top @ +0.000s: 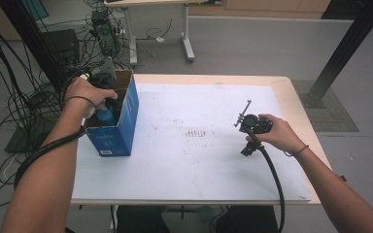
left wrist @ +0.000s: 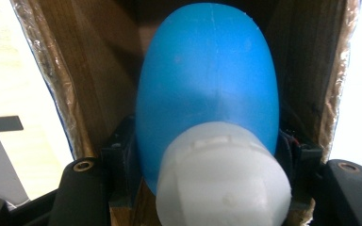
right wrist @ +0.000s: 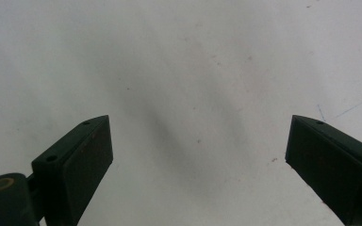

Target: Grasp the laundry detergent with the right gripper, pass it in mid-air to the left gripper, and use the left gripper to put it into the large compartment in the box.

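A blue bottle [left wrist: 207, 84] with a white cap [left wrist: 221, 174] stands inside an open blue cardboard box [top: 119, 131] at the table's left side. My left gripper [left wrist: 207, 160] reaches down into the box and is shut on the bottle, its black fingers [left wrist: 120, 160] pressed against both sides just above the cap. In the high view the bottle [top: 106, 115] shows under the left hand. Held low over the white mat [right wrist: 193, 61] at the right, my right gripper [right wrist: 198, 160] is open, its fingers [right wrist: 80, 155] wide apart with nothing between them.
The box's brown inner walls [left wrist: 89, 70] close tightly around the bottle. A white mat [top: 199, 160] covers the wooden table [top: 296, 102]. Cables [top: 274, 179] trail from both grippers. Beyond the table are a tangle of wires [top: 24, 97] and a black post [top: 340, 53].
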